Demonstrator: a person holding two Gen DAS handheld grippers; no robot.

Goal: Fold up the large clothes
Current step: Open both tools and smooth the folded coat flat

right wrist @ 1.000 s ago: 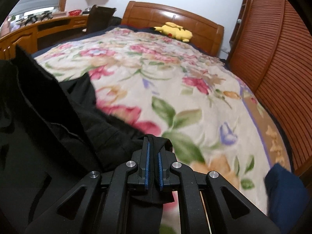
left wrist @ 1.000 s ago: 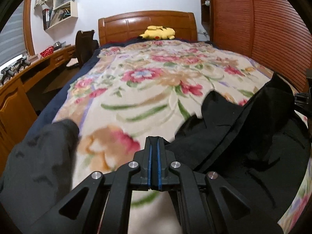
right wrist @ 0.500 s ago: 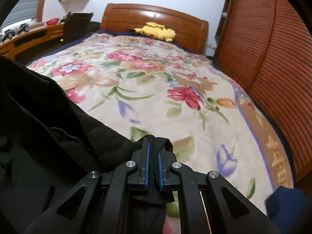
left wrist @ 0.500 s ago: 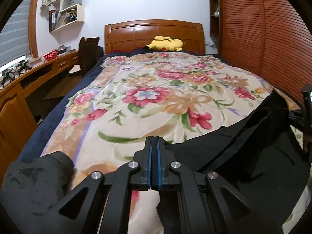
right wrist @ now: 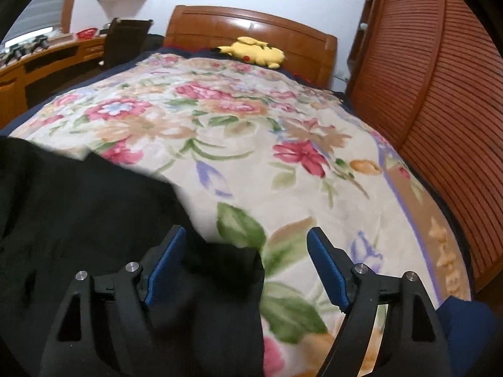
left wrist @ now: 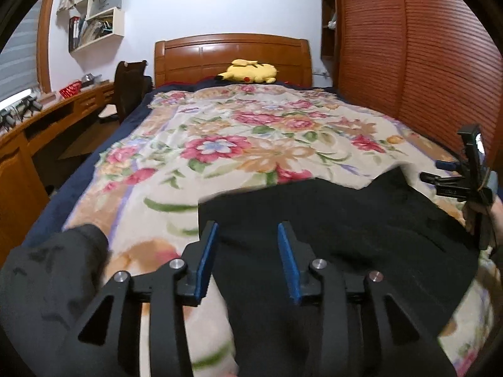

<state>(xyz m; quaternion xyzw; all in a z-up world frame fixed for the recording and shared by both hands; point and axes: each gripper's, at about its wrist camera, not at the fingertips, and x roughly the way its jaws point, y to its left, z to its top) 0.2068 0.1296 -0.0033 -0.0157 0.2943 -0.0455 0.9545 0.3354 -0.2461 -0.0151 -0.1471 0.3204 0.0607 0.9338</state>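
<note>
A large black garment point(left wrist: 330, 220) lies flat on the near part of the floral bedspread point(left wrist: 239, 138). My left gripper point(left wrist: 248, 229) is open, its blue pads apart just above the garment's near left edge. My right gripper point(right wrist: 248, 235) is open too, over the garment's near right corner point(right wrist: 94, 204); a strip of cloth lies between its fingers, not pinched. The right gripper also shows at the right edge of the left wrist view point(left wrist: 462, 185).
A yellow plush toy point(left wrist: 250, 70) lies by the wooden headboard point(left wrist: 232, 53). A wooden slatted wardrobe point(left wrist: 408, 62) runs along the bed's right side. A desk point(left wrist: 47, 119) and chair point(left wrist: 129, 84) stand left. A dark grey cloth point(left wrist: 47, 276) lies near left.
Both grippers were shut on the garment's edge and have opened. The raised garment has dropped flat onto the bedspread. Both cameras have lifted slightly.
</note>
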